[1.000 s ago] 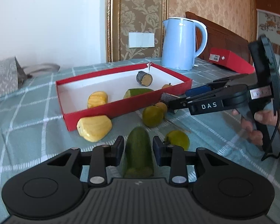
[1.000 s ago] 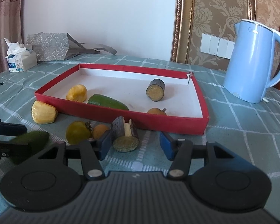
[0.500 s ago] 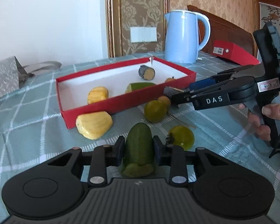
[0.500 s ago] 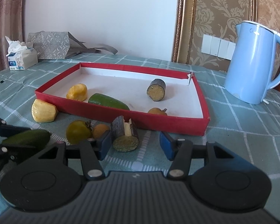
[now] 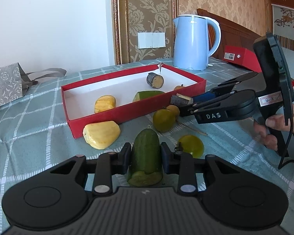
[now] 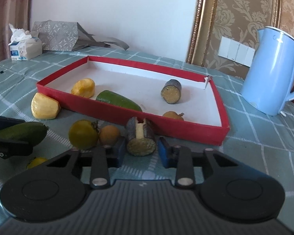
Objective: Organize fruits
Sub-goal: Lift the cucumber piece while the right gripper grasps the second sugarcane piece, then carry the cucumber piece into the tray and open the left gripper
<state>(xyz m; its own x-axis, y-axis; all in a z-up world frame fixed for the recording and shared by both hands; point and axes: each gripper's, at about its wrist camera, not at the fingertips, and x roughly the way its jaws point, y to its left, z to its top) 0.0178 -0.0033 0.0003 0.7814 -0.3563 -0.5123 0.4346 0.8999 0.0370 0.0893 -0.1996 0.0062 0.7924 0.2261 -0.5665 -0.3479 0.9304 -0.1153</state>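
Fruit pieces lay partly sorted: a red tray (image 6: 224,115) on the checked counter (image 5: 29,121) already held a yellow segment (image 6: 83,87), a green half (image 6: 118,102), a dark-skinned round with a yellow cut face (image 6: 171,94) and a small orange fruit (image 6: 172,115). Left gripper (image 5: 146,156) was closed on a green cucumber-like piece (image 5: 146,156), held lengthwise between the fingers with its rounded tip pointing toward the tray and its cut end toward the camera, a hold that probably suited carrying it straight over the low rim. Right gripper (image 6: 141,151) bracketed a dark-skinned piece (image 6: 141,137) just outside the tray's near wall; its blue pads sat close on either side, but actual contact could not be told. That piece showed a grainy olive-yellow cut face and a pale notch along its top. Loose on the counter were a yellow chunk (image 5: 101,134), two yellow-green round fruits (image 5: 164,118) (image 5: 192,145) and a small orange fruit (image 6: 109,135). A blue kettle (image 5: 194,43) stood beyond the tray.
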